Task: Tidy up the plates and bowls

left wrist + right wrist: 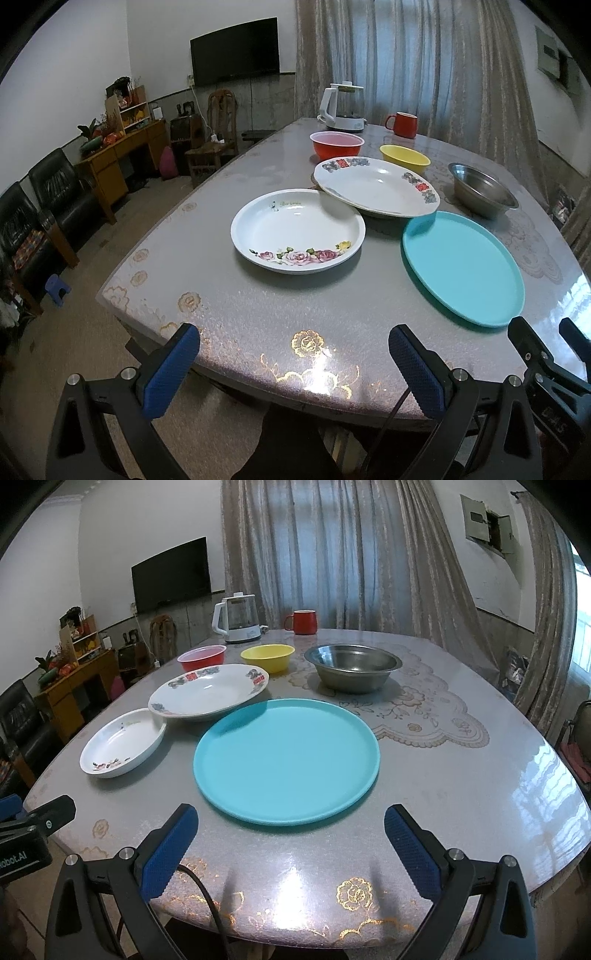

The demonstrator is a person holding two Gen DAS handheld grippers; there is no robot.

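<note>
Left wrist view shows the left gripper (pixel 293 369) held wide apart and empty above the near edge of the table (pixel 258 317), and the right wrist view shows the right gripper (pixel 291 849) likewise spread wide with nothing between its blue pads.

Nothing is stacked yet. The teal plate (pixel 286 760) lies nearest, straight ahead of the right gripper. To its left sits the rose-patterned plate (pixel 297 230), and the larger white plate with red and grey rim marks (pixel 376 188) appears to rest its edge on the rose plate's rim. Behind them stand the red bowl (pixel 337 144), the yellow bowl (pixel 405 158) and the steel bowl (pixel 352 666).

The overlap is the likely trouble: lifting the rose plate first would probably tip or drag the larger plate. The table's glossy cover could let a plate slide rather than lift when a jaw pushes under its rim, and the teal plate's low, flat rim offers little to pinch. The white kettle (pixel 238 618) and red mug (pixel 301 622) stand well behind, at little risk.

Writing: green script on the rose plate's far rim is too small to read. The other gripper's body, at the right wrist view's left edge, shows "obot.AI", cut off.
</note>
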